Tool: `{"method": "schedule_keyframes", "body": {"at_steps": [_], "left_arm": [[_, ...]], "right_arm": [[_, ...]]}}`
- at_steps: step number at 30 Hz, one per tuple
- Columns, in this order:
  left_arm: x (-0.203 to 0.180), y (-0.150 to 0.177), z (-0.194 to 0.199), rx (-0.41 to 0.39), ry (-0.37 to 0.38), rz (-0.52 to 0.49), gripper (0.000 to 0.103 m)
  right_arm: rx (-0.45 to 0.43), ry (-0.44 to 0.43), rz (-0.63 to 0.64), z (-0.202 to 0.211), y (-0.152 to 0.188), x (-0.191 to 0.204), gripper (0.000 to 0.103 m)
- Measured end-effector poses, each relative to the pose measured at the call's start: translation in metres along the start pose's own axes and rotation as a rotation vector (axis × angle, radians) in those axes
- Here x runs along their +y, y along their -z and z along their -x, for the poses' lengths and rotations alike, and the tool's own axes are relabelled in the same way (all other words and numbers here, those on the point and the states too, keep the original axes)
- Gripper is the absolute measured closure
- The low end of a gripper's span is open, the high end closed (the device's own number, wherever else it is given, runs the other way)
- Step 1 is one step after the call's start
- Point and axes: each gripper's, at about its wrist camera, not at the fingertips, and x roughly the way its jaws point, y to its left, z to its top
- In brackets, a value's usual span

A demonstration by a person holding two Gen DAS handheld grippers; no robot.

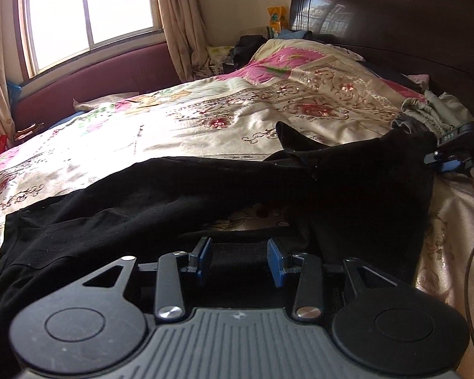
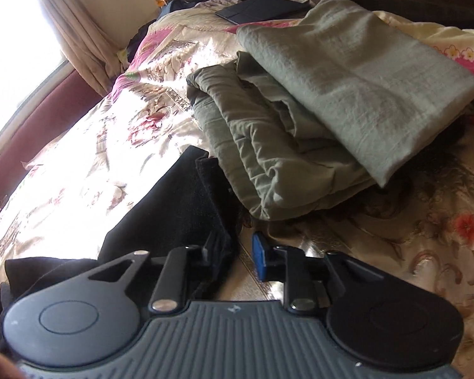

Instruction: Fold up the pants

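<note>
Black pants (image 1: 180, 195) lie spread across the floral bedspread (image 1: 205, 120). My left gripper (image 1: 240, 260) is open, its blue-padded fingers resting over a hem edge of the pants near me. My right gripper (image 2: 235, 252) is open at the pants' other end (image 2: 186, 202); its left finger is partly hidden behind black fabric and the right finger stands over the bedspread (image 2: 395, 252). The right gripper also shows in the left wrist view (image 1: 452, 154), at the raised far end of the pants.
A pile of folded grey-green clothes (image 2: 316, 101) lies just beyond my right gripper. A dark wooden headboard (image 1: 395, 25) stands behind the bed. A maroon padded bench (image 1: 94, 75) runs under the window. A cable (image 1: 470, 271) hangs at the right.
</note>
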Motion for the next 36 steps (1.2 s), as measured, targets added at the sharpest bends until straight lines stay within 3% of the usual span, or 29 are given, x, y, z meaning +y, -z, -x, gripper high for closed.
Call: {"method": "schedule_keyframes", "body": {"at_steps": [2, 3, 4, 9, 11, 13, 16, 18, 20, 22, 24, 27, 29, 30, 32, 34, 36], "left_arm": [[-0.004, 0.0, 0.0, 0.009, 0.007, -0.007, 0.05], [-0.005, -0.001, -0.002, 0.014, 0.01, -0.007, 0.05], [-0.005, 0.0, -0.001, 0.016, 0.011, -0.006, 0.05], [-0.003, -0.003, 0.002, -0.013, 0.025, 0.025, 0.05], [-0.004, -0.002, -0.001, -0.022, 0.029, 0.04, 0.049], [-0.003, 0.001, -0.006, -0.011, 0.025, 0.048, 0.049], [0.0, 0.007, -0.006, 0.001, 0.026, 0.053, 0.049], [0.006, 0.011, 0.0, -0.006, 0.009, 0.033, 0.049], [0.017, 0.015, 0.004, -0.005, -0.012, 0.024, 0.049], [0.03, 0.019, 0.008, 0.0, -0.039, 0.017, 0.049], [0.047, 0.021, 0.01, 0.003, -0.086, 0.002, 0.049], [0.073, 0.022, 0.017, 0.003, -0.152, -0.014, 0.049], [0.091, 0.023, 0.019, 0.001, -0.202, -0.036, 0.043], [0.101, 0.022, 0.019, 0.001, -0.23, -0.049, 0.041], [0.12, 0.02, 0.016, 0.012, -0.277, -0.065, 0.04], [0.138, 0.017, 0.011, 0.014, -0.304, -0.074, 0.04], [0.152, 0.014, 0.003, 0.011, -0.323, -0.085, 0.039]], "right_arm": [[-0.033, 0.008, 0.057, -0.005, -0.001, 0.012, 0.069], [-0.051, 0.023, 0.094, -0.005, -0.001, 0.018, 0.076], [-0.054, 0.024, 0.103, -0.002, -0.004, 0.02, 0.097], [-0.127, -0.069, 0.058, 0.059, -0.016, 0.004, 0.099], [-0.134, -0.038, 0.097, 0.077, -0.01, -0.005, 0.099], [-0.114, 0.053, 0.168, 0.073, 0.0, -0.011, 0.099], [0.049, 0.157, 0.213, 0.056, 0.009, -0.018, 0.083], [0.038, 0.162, 0.207, 0.068, 0.014, -0.021, 0.083], [-0.035, 0.18, 0.273, 0.099, 0.022, -0.01, 0.082], [-0.056, 0.126, 0.404, 0.116, 0.032, 0.013, 0.08], [-0.032, 0.034, 0.545, 0.119, 0.04, 0.05, 0.07], [0.013, -0.132, 0.637, 0.109, 0.051, 0.109, 0.067], [0.045, -0.228, 0.678, 0.093, 0.061, 0.151, 0.054], [0.06, -0.273, 0.705, 0.083, 0.067, 0.172, 0.053], [0.085, -0.297, 0.814, 0.061, 0.08, 0.209, 0.046], [0.068, -0.284, 0.917, 0.046, 0.093, 0.23, 0.044], [0.055, -0.23, 1.065, 0.03, 0.107, 0.242, 0.042]]}}
